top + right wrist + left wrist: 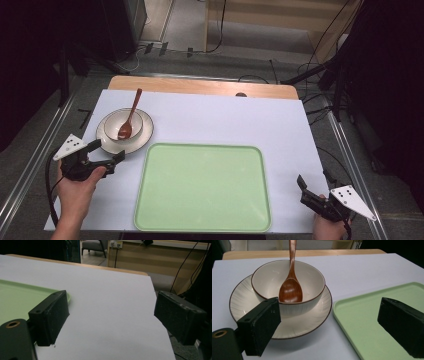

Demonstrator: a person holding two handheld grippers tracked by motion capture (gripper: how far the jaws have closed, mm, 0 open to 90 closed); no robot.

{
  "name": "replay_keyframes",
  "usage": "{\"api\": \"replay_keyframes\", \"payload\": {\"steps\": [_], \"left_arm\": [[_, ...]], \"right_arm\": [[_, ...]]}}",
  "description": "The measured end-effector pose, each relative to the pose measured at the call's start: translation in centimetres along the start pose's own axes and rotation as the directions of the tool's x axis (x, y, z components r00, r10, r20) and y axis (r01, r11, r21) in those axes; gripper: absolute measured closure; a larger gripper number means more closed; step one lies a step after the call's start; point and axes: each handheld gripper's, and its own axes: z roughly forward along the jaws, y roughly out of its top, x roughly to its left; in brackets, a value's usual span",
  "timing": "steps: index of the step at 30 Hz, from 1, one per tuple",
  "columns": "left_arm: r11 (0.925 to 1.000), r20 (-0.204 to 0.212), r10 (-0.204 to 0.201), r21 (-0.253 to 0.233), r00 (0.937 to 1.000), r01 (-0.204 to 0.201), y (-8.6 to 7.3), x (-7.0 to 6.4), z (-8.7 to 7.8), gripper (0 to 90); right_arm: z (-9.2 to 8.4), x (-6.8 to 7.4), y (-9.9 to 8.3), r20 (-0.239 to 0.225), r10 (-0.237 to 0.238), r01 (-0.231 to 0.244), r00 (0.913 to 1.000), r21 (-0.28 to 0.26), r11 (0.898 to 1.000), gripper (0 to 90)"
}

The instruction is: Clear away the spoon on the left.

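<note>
Just ahead of the left claw (pixel 106 152), jaws apart, sit one white ribbed plate (pixel 108 141), one white bowl (pixel 118 122) and one brown wooden spoon (pixel 129 118). One pale green plastic tray (pixel 202 186) lies between it and the right claw (pixel 303 191), also apart, holding nothing.

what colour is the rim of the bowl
Dark brown, a thin line around the cream bowl; it shows best in the left gripper view.

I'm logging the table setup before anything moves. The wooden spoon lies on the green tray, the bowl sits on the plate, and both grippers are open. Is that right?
Not quite. The wooden spoon rests in the bowl, its handle leaning over the far rim, as the left gripper view shows. The green tray holds nothing. The bowl does sit on the plate, and the left gripper and right gripper are both open.
</note>
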Motion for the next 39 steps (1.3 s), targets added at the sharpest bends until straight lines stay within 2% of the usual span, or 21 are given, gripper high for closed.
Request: {"api": "replay_keyframes", "payload": {"steps": [3,6,10,11,18,24,29,35,39], "left_arm": [[1.0,0.002,-0.007,0.007,1.0,0.007,0.8,0.1,0.5,5.5],[0.9998,-0.007,0.006,0.02,1.0,-0.006,2.1,0.1,1.4,6.6],[0.9997,-0.011,0.007,0.025,0.9999,-0.007,2.8,0.2,2.0,8.9],[0.9996,-0.033,0.002,0.026,0.9995,-0.001,3.2,0.3,2.4,12.3],[0.999,-0.045,-0.011,0.043,0.9989,0.013,4.3,0.6,3.8,15.1],[0.9976,-0.086,-0.015,0.066,0.9962,0.02,5.5,0.6,5.5,22.7],[0.9976,-0.089,0.001,0.069,0.996,0.006,6.3,0.5,6.4,31.7],[0.9968,-0.103,-0.013,0.077,0.9946,0.02,7.0,0.6,7.3,34.7],[0.9972,-0.093,-0.015,0.071,0.9955,0.021,7.6,0.8,7.7,40.3]], "right_arm": [[0.1,0.1,0.0,-0.004,-0.007,0.007,1.0,-0.002,1.0,13.2],[0.1,0.1,0.0,-0.004,-0.006,0.006,1.0,-0.002,1.0,13.2],[0.1,0.0,0.0,-0.009,-0.004,0.004,0.9999,-0.004,1.0,13.2],[0.2,0.0,0.0,-0.008,-0.002,0.002,1.0,-0.001,1.0,13.2],[0.2,0.1,0.0,-0.014,0.002,-0.002,0.9999,0.0,1.0,13.2],[0.2,0.2,0.0,-0.015,0.004,-0.004,0.9999,-0.002,1.0,13.2],[0.4,0.1,-0.1,-0.019,0.003,-0.003,0.9998,0.003,1.0,13.2],[0.4,0.2,-0.1,-0.022,0.0,0.0,0.9998,0.004,1.0,13.2],[0.4,0.3,-0.1,-0.021,0.001,-0.001,0.9998,0.005,1.0,13.2]]}}
